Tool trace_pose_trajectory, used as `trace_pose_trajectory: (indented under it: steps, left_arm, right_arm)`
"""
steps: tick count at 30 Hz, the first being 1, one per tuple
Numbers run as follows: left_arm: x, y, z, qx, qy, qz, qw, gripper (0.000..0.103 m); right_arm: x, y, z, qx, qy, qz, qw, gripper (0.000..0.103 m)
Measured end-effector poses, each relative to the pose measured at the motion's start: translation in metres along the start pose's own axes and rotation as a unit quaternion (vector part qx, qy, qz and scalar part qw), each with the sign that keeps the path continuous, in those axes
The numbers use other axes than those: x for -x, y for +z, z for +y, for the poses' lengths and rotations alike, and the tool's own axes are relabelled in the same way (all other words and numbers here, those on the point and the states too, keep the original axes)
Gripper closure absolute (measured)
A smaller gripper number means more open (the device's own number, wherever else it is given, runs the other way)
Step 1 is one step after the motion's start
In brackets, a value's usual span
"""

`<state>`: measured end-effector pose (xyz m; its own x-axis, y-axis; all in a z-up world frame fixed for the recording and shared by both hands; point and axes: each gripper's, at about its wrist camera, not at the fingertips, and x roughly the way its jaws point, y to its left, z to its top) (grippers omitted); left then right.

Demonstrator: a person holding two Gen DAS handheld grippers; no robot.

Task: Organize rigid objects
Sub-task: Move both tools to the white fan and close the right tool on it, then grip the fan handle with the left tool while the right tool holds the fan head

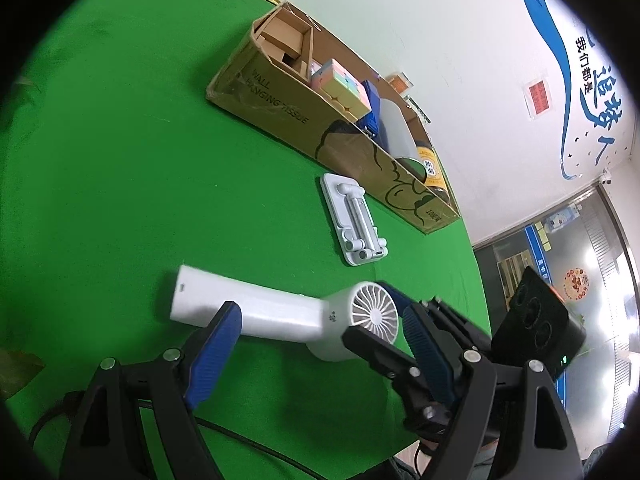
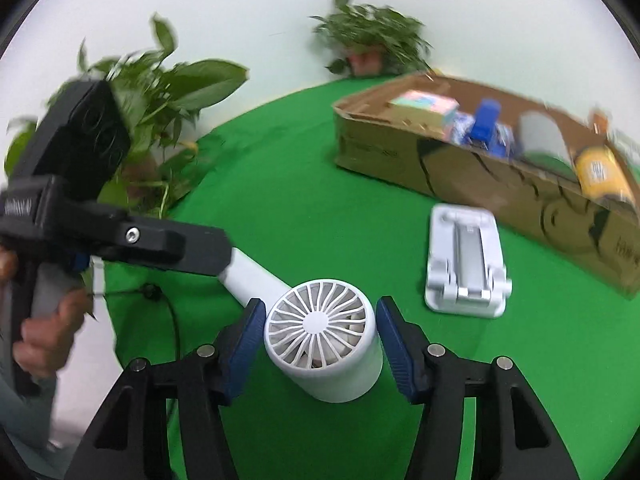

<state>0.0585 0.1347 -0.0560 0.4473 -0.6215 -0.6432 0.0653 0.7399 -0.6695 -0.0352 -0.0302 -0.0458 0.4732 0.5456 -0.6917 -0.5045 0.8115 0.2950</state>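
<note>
right gripper [image 2: 320, 320] fingers flanking fan [image 2: 320, 340] head, contact unclear, left gripper [image 1: 320, 320] fingers spread wide, box [image 2: 480, 184] blurred

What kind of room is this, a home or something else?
Probably an office or lab set up for recording rather than a home: a green cloth covers the table, a wall carries blue Chinese lettering, and a glass entrance door shows beyond.
</note>
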Motion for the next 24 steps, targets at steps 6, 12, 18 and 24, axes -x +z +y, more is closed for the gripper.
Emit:
trace_pose_trajectory:
  steps: [6, 12, 18, 24]
  left_arm:
    - [-0.014, 0.003, -0.013, -0.017, -0.013, 0.016, 0.9996, 0.021]
    - [-0.039, 0.005, -0.034, -0.036, -0.038, 0.042, 0.9978, 0.021]
    - [-0.069, -0.001, -0.053, -0.042, -0.051, 0.081, 0.9945, 0.021]
    - [-0.084, -0.003, -0.06, -0.035, -0.057, 0.094, 0.9933, 0.021]
  right_arm:
    - [0.026, -0.02, -0.052, -0.21, 0.017, 0.014, 0.977, 0.048]
    - [0.051, -0.055, -0.113, -0.389, -0.004, 0.007, 0.921, 0.035]
    - [0.084, -0.046, -0.113, -0.274, -0.041, -0.029, 0.96, 0.026]
    - [0.078, -0.048, -0.071, -0.154, -0.032, 0.006, 0.988, 0.023]
